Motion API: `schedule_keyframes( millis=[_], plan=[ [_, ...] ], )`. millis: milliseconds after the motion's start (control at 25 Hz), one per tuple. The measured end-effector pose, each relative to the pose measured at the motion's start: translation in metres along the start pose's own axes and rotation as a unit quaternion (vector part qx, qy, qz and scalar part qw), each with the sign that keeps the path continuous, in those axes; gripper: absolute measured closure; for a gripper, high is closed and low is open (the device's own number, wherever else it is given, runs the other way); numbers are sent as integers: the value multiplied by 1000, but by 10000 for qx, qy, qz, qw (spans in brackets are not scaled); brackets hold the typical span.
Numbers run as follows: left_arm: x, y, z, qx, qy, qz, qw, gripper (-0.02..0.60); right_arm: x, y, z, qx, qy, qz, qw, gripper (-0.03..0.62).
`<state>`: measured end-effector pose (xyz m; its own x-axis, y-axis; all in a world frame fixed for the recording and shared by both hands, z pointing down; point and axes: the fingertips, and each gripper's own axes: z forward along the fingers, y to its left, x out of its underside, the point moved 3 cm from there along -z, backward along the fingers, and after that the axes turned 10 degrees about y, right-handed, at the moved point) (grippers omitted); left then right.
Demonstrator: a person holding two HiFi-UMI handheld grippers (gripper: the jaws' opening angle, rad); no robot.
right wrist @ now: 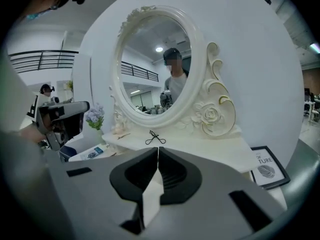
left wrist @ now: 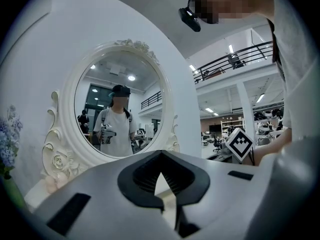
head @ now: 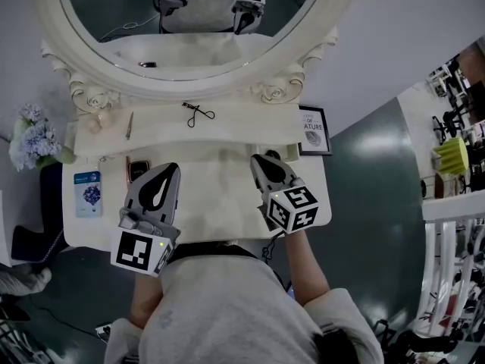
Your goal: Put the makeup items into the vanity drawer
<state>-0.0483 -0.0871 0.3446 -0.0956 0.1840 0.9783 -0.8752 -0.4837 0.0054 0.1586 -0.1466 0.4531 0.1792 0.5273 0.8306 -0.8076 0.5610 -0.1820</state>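
White vanity desk [head: 216,197] seen from above, with its oval mirror [head: 114,21] at the back. I hold the left claw [head: 173,167] and the right claw [head: 256,158] side by side over the front of the desk. Each has its jaws pressed together with nothing between them. Makeup items: a black eyelash curler [head: 198,113] lies on the raised shelf below the mirror. A slim stick [head: 129,125] lies toward that shelf's left end. A small brown case [head: 138,171] sits just beside the left claw, and a blue packet [head: 89,193] lies near the desk's left edge. A framed print [head: 314,130] stands at the right.
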Motion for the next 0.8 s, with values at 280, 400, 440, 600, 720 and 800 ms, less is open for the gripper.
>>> schedule_keyframes(
  millis=[280, 400, 440, 600, 720, 800],
  plan=[
    [-2, 0, -11, -72, -25, 31, 10000, 572, -15, 31, -9, -308, -343, -139, 9988, 572],
    [-3, 0, -15, -106, -37, 46, 9999, 572, -20, 41, -13, -399, -463, -193, 9979, 572],
    [-3, -1, -16, -114, -43, 52, 9999, 572, -22, 44, -14, -419, -503, -226, 9976, 572],
    [-4, -3, -21, -131, -80, 71, 9999, 572, -30, 56, -22, -486, -676, -360, 9959, 572],
    [-5, -5, -25, -148, -99, 81, 9998, 572, -36, 65, -28, -558, -807, -419, 9943, 571],
    [-6, -7, -28, -169, -108, 91, 9998, 572, -39, 70, -32, -602, -872, -449, 9934, 571]
  ],
)
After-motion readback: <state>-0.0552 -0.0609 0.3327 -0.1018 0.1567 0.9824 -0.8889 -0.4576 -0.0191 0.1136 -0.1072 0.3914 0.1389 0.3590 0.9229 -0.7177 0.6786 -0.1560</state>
